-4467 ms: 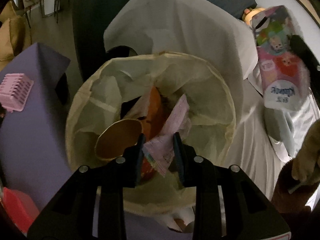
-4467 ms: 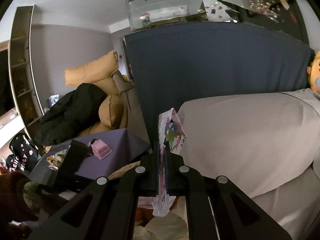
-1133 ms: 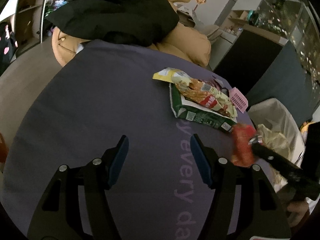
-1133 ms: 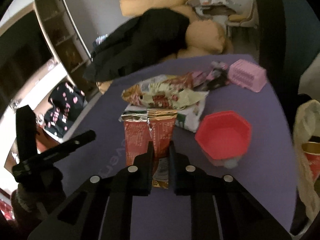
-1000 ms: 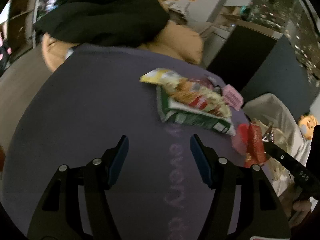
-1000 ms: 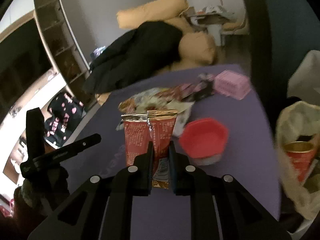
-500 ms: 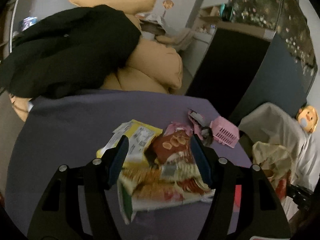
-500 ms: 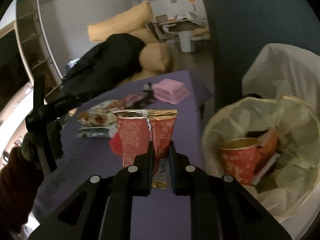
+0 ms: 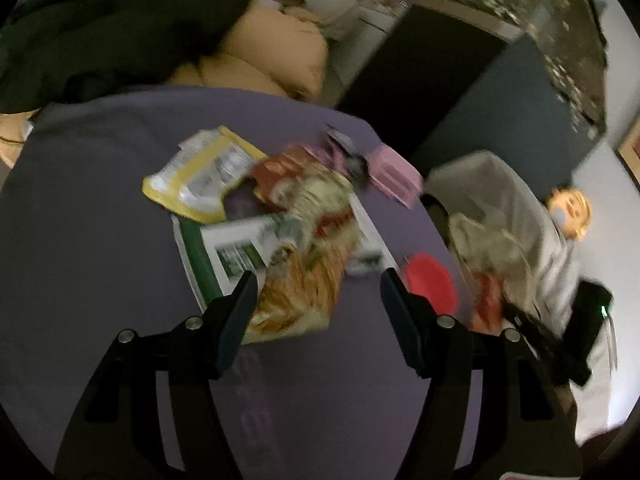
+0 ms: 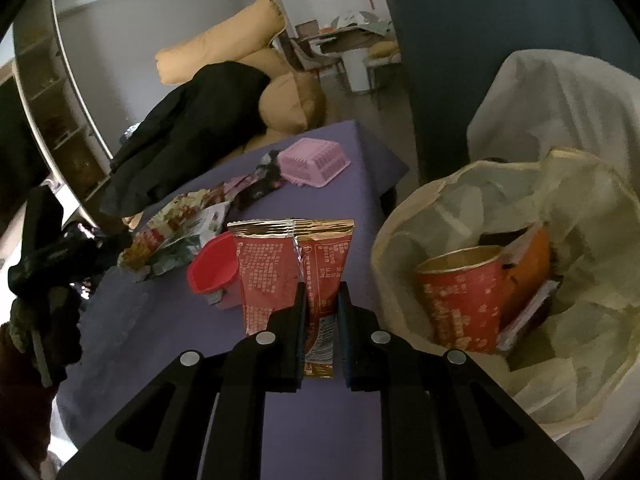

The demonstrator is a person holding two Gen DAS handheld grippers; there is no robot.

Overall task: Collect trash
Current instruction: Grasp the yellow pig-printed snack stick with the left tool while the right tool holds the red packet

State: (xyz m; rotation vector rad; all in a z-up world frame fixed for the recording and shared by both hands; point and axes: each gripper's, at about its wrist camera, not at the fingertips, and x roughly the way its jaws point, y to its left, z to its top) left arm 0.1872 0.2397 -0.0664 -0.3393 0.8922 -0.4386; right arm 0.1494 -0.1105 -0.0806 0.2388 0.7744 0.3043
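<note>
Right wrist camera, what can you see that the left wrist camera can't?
Only the right wrist view shows the right gripper shut on a red wrapper, and a red paper cup inside the trash bag.

Only the left wrist view shows the open left gripper, a yellow packet and a doll's face.

Both show the purple table, the pink basket, the red plastic cup and the snack wrapper pile.

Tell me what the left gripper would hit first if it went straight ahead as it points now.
Probably the snack bags. The left gripper is open, its jaws framing the orange-patterned bag atop the pile on the purple table. The view is blurred, so depth is uncertain, but nothing else shows between the jaws and that bag.
</note>
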